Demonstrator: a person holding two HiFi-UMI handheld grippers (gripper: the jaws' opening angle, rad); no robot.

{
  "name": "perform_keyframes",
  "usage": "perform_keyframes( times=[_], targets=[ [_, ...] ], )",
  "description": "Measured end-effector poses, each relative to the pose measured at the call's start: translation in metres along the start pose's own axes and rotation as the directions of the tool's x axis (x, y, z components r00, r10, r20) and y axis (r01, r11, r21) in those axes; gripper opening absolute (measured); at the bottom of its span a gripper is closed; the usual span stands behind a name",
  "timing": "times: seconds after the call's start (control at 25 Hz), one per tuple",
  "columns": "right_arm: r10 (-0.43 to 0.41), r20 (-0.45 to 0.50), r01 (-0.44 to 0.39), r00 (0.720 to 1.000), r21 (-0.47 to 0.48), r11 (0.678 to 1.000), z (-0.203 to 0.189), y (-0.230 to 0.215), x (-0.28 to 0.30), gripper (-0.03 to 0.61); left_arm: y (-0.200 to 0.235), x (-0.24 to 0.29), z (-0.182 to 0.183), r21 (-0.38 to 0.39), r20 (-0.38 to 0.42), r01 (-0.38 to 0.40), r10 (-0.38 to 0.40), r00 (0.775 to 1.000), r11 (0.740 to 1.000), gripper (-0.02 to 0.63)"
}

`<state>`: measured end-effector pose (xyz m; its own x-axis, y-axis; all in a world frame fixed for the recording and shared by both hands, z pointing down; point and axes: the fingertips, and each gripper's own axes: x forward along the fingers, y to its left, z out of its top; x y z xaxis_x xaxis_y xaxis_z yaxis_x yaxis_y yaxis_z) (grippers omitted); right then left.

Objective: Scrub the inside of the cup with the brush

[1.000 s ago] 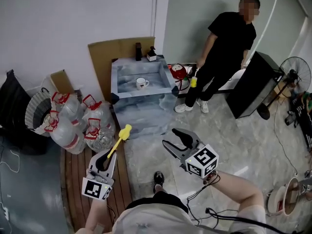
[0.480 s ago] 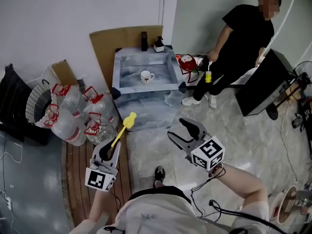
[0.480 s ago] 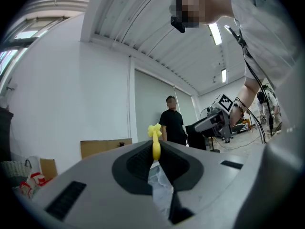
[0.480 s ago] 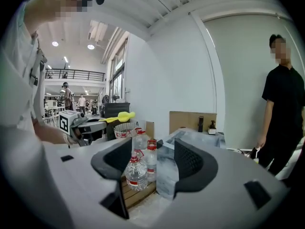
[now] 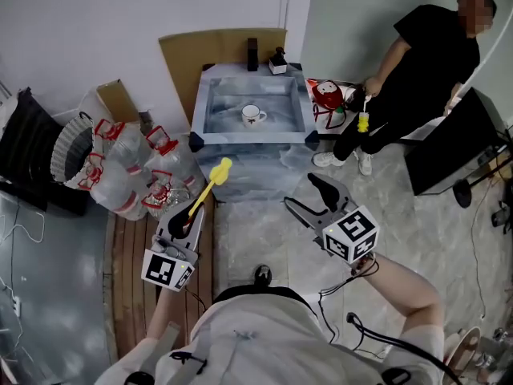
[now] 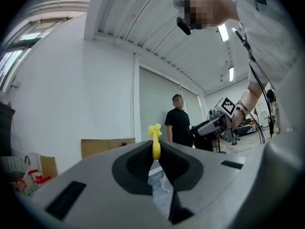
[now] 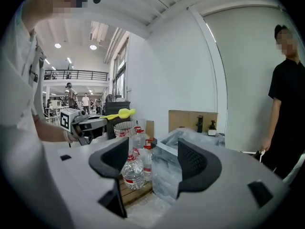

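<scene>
The cup (image 5: 253,115) is seen standing inside a marbled basin (image 5: 248,138) set against the far wall, well apart from both grippers, with the basin's front wall between it and them. The yellow brush (image 5: 210,184) is pinched by its handle between the pressed-together jaws of the left gripper (image 5: 189,219), its head pointing up and toward the basin. The jaws of the right gripper (image 5: 299,192) are spread wide, having just been opening, and nothing is held between them. A cluster of large water bottles (image 5: 128,179) with red caps is piled just left of the basin, beside a white mesh basket (image 5: 68,151). A cardboard sheet (image 5: 192,54) is leaned on the wall behind the basin, and two small dark bottles (image 5: 252,54) are stood on its back rim. A red and white object (image 5: 327,95), too small to be identified, lies at the basin's right corner. Near it a bystander in black (image 5: 417,62) is standing beside a black case (image 5: 461,139). The floor (image 5: 256,239) is pale and marbled, with wooden planks (image 5: 128,255) laid under the left gripper. In the right gripper view the cup is hidden by the basin's wall. Its inside cannot be made out in the head view, and the brush's lower handle is covered by the jaws.
</scene>
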<state>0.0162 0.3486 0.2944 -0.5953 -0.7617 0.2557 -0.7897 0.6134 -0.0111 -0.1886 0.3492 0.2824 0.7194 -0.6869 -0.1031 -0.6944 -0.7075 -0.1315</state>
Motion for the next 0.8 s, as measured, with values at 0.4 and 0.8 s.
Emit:
perform_keyframes(
  times=[0.4, 0.8],
  targets=[
    [0.025, -0.009, -0.025, 1.0, -0.004, 1.0, -0.004, -0.042, 0.019, 0.331, 0.007, 0.032, -0.008, 0.028, -0.004, -0.049, 0.049, 0.999, 0.998, 0.037],
    [0.02, -0.035, -0.02, 0.999, 0.015, 1.0, -0.005, -0.065, 0.055, 0.331, 0.044, 0.052, -0.023, 0.005, -0.011, -0.08, 0.08, 0.997, 0.997, 0.037]
  ],
)
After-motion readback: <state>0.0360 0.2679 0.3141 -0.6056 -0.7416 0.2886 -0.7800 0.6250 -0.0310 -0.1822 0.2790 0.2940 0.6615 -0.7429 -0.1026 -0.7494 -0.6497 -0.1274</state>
